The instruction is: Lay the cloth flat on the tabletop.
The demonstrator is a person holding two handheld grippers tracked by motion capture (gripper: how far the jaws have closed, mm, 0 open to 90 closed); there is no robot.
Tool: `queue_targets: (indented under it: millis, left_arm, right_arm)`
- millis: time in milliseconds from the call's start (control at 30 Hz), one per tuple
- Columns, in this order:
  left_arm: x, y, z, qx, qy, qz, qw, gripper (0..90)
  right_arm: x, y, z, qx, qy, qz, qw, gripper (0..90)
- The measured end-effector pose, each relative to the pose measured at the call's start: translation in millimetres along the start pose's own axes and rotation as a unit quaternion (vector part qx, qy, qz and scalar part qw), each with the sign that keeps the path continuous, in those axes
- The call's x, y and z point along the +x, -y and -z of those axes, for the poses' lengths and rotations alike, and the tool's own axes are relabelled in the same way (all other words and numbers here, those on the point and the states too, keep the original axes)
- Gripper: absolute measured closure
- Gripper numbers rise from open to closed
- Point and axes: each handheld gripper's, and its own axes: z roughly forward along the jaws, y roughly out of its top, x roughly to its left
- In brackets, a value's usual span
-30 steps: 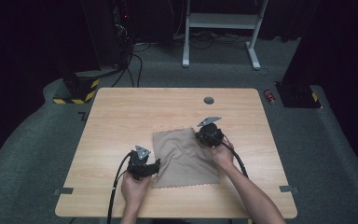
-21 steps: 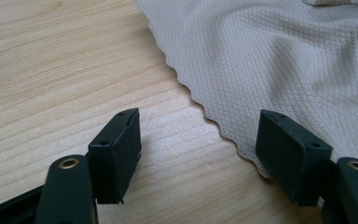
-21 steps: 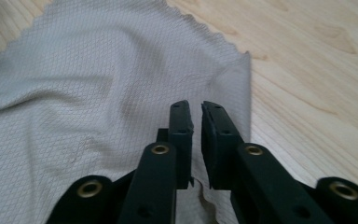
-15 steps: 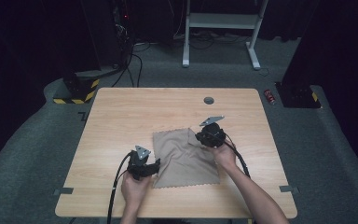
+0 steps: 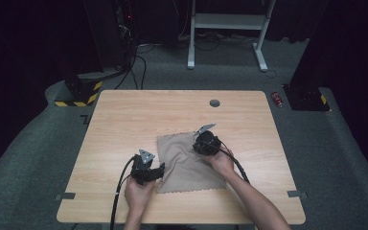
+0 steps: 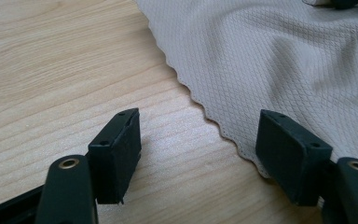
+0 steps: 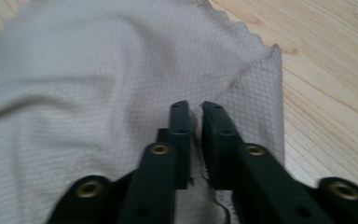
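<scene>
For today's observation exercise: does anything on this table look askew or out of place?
The cloth lies skewed to the table edges and rumpled. Its corner by the right gripper is folded over, pinched in the shut jaws. Nothing looks spilled or damaged.

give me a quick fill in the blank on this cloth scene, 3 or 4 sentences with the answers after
1. The beige cloth lies on a ____ table.
2. The right hand-held gripper has its jaws ____ on a fold of the cloth.
3. The left hand-held gripper has its jaws ____, with the cloth's scalloped edge between them.
4. The small round dark hole sits near the table's ____ edge.

Missing words: wooden; shut; open; far
</scene>
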Motion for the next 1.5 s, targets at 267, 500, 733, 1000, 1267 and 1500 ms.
queue_targets:
  millis: [267,500,733,1000,1267,1500]
  left_arm:
    - [-0.1,-0.1,0.0,0.000,0.000,0.000,1.0000,31.2]
    - [-0.1,-0.1,0.0,0.000,0.000,0.000,1.0000,31.2]
    - [1.4,-1.3,-1.2,-0.001,0.006,-0.002,1.0000,31.2]
    - [7.8,6.9,10.0,-0.017,0.046,0.027,0.9984,41.9]
    - [-13.9,-2.7,36.0,-0.032,0.072,-0.019,0.9967,42.4]
    - [-45.7,-6.6,47.4,-0.036,0.104,-0.090,0.9899,49.8]
  right_arm:
    - [-24.7,2.4,15.9,-0.034,0.036,-0.040,0.9980,89.8]
    - [-74.3,23.0,13.6,-0.037,0.088,-0.145,0.9848,89.6]
    - [-88.8,32.5,8.6,-0.038,0.093,-0.190,0.9767,76.5]
    - [-54.8,42.3,42.6,-0.060,0.063,-0.110,0.9902,73.5]
    - [-36.2,78.0,52.9,-0.059,0.031,-0.096,0.9931,67.2]
    - [-9.2,90.8,74.4,-0.065,-0.003,-0.061,0.9960,72.6]
